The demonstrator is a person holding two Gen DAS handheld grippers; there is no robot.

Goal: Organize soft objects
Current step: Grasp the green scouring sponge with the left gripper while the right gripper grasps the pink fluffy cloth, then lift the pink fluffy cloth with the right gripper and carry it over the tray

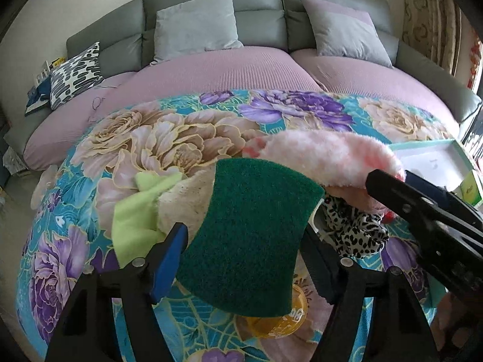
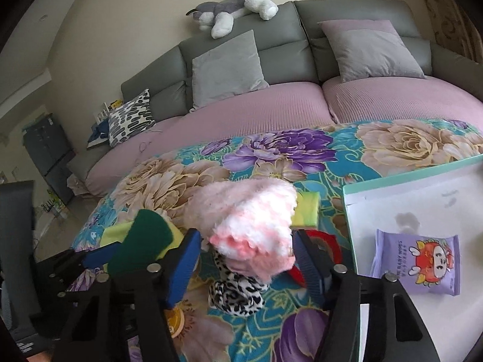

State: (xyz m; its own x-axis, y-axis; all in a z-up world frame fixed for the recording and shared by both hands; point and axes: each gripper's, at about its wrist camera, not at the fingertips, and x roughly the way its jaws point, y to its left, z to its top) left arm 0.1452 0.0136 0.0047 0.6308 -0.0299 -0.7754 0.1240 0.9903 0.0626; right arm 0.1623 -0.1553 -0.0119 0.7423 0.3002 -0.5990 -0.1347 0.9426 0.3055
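Note:
My left gripper (image 1: 241, 241) is shut on a green scouring sponge (image 1: 253, 235) and holds it above the floral cloth; the sponge also shows in the right wrist view (image 2: 142, 241). My right gripper (image 2: 246, 250) is shut on a fluffy pink cloth (image 2: 250, 220), lifted over a leopard-print soft item (image 2: 238, 292). The pink cloth shows in the left wrist view (image 1: 326, 160), with the right gripper's arm at the right. A lime-green cloth (image 1: 135, 211) and a cream fluffy item (image 1: 187, 199) lie behind the sponge.
A white box with a teal rim (image 2: 407, 178) holds a purple baby-wipes pack (image 2: 419, 262). A red tape ring (image 2: 329, 241) and an orange lid (image 1: 280, 322) lie on the floral cloth (image 2: 302, 150). A sofa with grey cushions (image 2: 226, 66) stands behind.

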